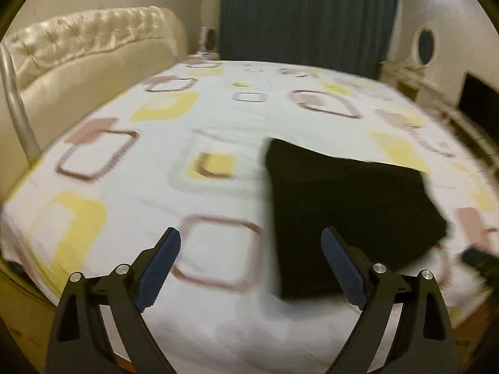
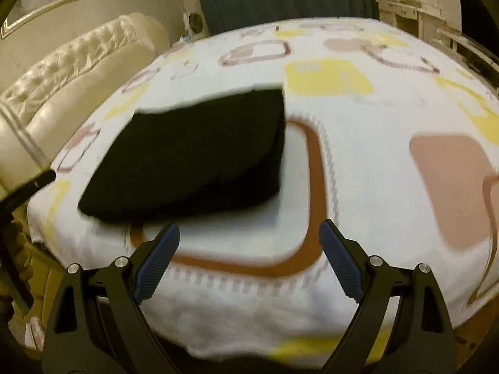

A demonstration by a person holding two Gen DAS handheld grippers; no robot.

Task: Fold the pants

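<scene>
The black pants (image 1: 349,215) lie folded into a compact rectangle on the bed sheet (image 1: 218,143). In the left wrist view they sit right of centre, just ahead of my right-hand finger. My left gripper (image 1: 251,241) hangs open above the sheet with nothing between its blue pads. In the right wrist view the folded pants (image 2: 193,152) lie ahead and to the left on the sheet (image 2: 358,143). My right gripper (image 2: 249,237) is open too, holding nothing, a little short of the bundle's near edge. Both views are motion-blurred.
A cream tufted headboard (image 1: 81,53) runs along the left of the bed. Dark curtains (image 1: 305,12) hang behind it, and a white dresser with an oval mirror (image 1: 425,46) stands at the right. A dark object (image 1: 480,258) lies near the bed's right edge.
</scene>
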